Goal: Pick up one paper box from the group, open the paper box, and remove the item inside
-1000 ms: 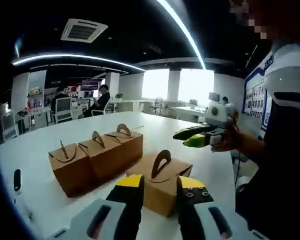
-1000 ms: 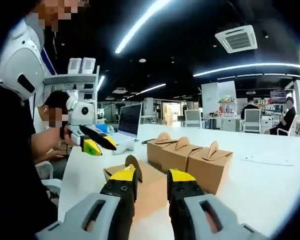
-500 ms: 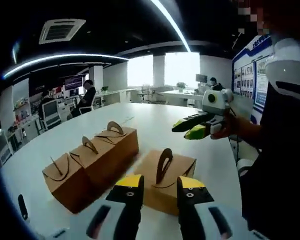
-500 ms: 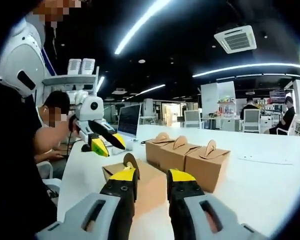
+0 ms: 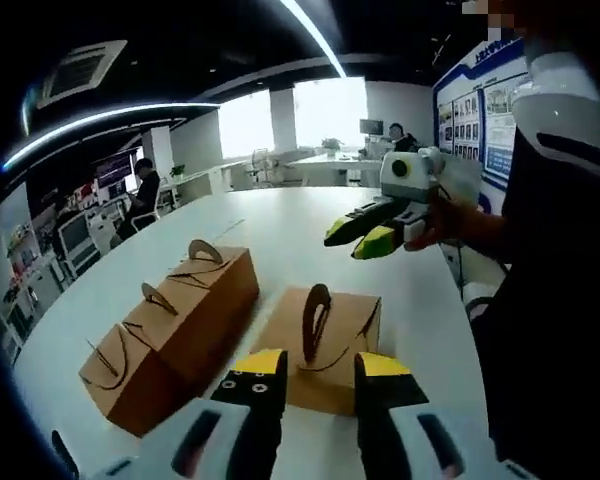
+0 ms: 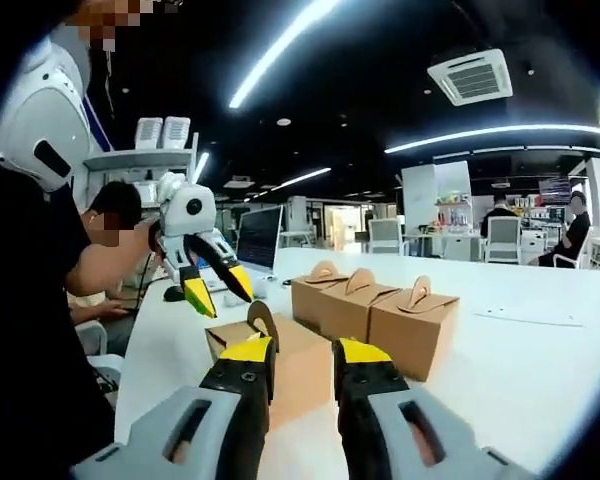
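Note:
A single brown paper box with an upright handle lies on the white table, just beyond my left gripper, whose jaws stand open on either side of it, above the table. To its left is a row of three similar boxes. My right gripper hovers open above the table, past the single box. In the right gripper view, the single box sits behind my open right gripper, and my left gripper points down over it. The row of boxes stands beyond.
A sheet of paper lies on the table to the right. A laptop and a seated person are at the table's far left end. Chairs, desks and seated people fill the room behind.
My left gripper has tipped its jaws downward and swung in over the single box. The right gripper has barely moved.

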